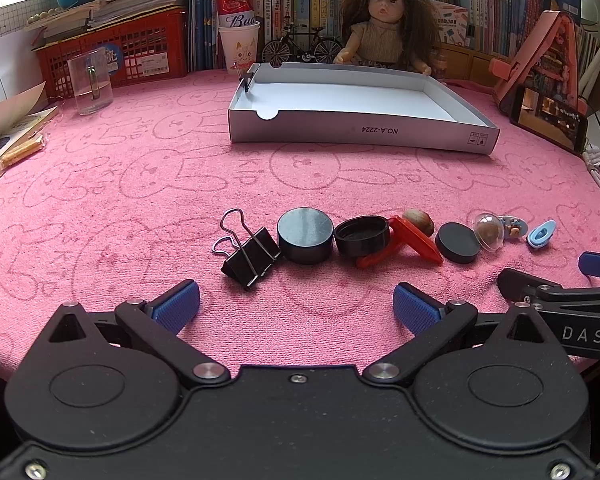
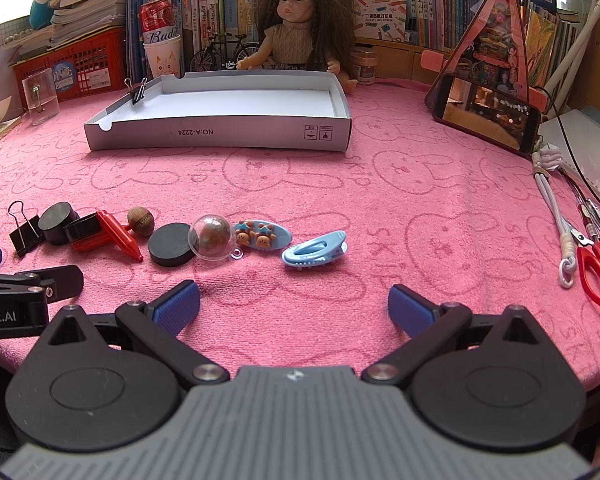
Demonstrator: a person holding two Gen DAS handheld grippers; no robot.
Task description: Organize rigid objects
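A fuzzy pink towel (image 1: pixel 140 168) embossed with rabbit faces covers the table. On it, at the far side, sits the shallow white cardboard box lid (image 1: pixel 360 130), rectangular, its long axis running left to right; a small black binder clip (image 2: pixel 139 92) grips its left wall.

Well nearer than the lid, a row of small rigid things also runs left to right. From the lid's left end rightward: a large black binder clip (image 1: pixel 252 258) with wire handles pointing away to the left, a smooth black cylinder (image 1: pixel 305 240), an open black cap (image 1: pixel 362 236) touching a red plastic clip (image 1: pixel 416 244), a brown nut (image 1: pixel 418 221) just behind it, a flat black disc (image 1: pixel 458 242), a clear dome capsule (image 2: pixel 211 237) holding a brown ball, an oval blue hair clip with bears (image 2: pixel 262 235), and a ribbed light blue hair clip (image 2: pixel 314 254) lying flat.

The left gripper (image 1: pixel 296 306), nearer than the row, has its blue textured pads spread wide, holding nothing. The right gripper (image 2: pixel 294 306) is likewise wide and empty, nearer than the blue clips.
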